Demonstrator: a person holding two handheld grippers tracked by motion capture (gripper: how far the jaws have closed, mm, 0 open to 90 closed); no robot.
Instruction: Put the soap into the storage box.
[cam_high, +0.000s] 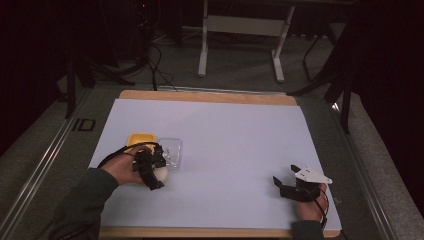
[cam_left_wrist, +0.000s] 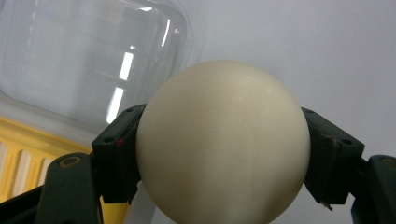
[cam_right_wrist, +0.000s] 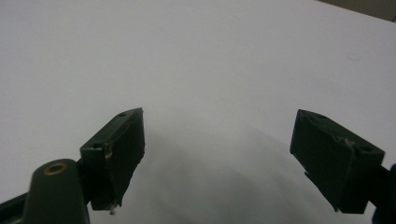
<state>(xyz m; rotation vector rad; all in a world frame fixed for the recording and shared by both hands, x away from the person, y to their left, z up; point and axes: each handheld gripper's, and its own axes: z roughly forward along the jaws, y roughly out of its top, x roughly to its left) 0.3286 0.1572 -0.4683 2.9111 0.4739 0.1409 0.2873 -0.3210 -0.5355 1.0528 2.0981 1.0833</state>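
A cream-coloured egg (cam_left_wrist: 223, 142) sits between the black jaws of my left gripper (cam_left_wrist: 223, 154), whose pads press on both its sides. In the high view that gripper (cam_high: 159, 172) is at the table's left with the egg (cam_high: 163, 174) in it, just in front of a yellow egg tray (cam_high: 138, 138) and its clear plastic lid (cam_high: 171, 150). The clear lid (cam_left_wrist: 88, 56) and the yellow tray (cam_left_wrist: 23, 158) lie behind the egg in the left gripper view. My right gripper (cam_high: 283, 176) rests at the right front of the table, jaws wide apart over bare white surface (cam_right_wrist: 215, 158).
A white sheet (cam_high: 215, 150) covers the wooden table, whose edge (cam_high: 210, 95) shows at the back. Beyond it stand a white table frame (cam_high: 240, 30) and dark chair legs (cam_high: 330, 75) on the floor.
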